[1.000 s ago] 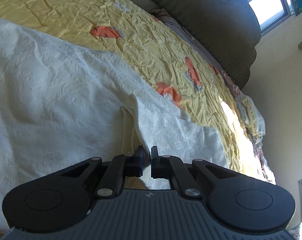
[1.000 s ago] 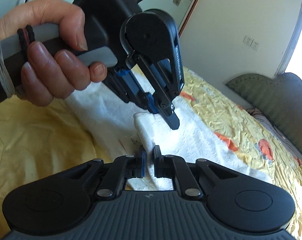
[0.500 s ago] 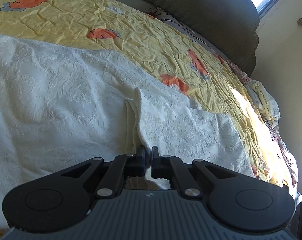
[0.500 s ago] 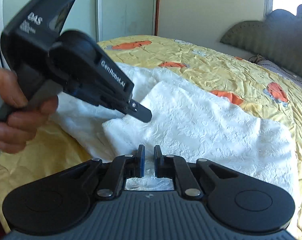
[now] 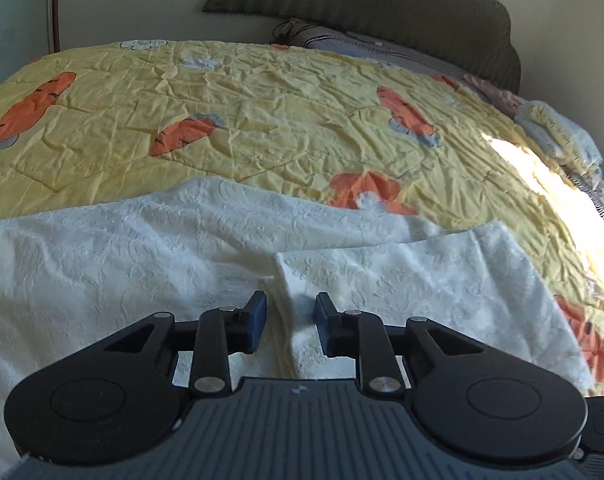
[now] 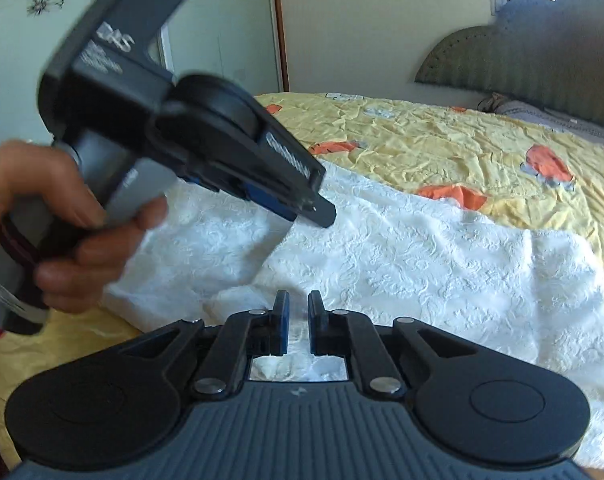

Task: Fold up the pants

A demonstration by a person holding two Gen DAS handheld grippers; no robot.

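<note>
Here, white pants (image 5: pixel 149 256) are spread on a yellow bed quilt (image 5: pixel 261 112); the left tool (image 5: pixel 289 322) is opening at six o'clock, fabric between its jaws, while the right tool (image 6: pixel 297 322) is clenched on the pants.

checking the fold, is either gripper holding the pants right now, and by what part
Right gripper grips the white pants at their near folded edge. Left gripper is opening, the fold's edge between its jaws, no longer pinched.

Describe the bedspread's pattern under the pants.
Yellow quilted bedspread with orange carrot shapes; clearest in the left wrist view.

A bed's yellow quilt (image 5: pixel 261 112) carries white pants (image 5: pixel 121 248), with pillows (image 5: pixel 382 46) by the headboard.
</note>
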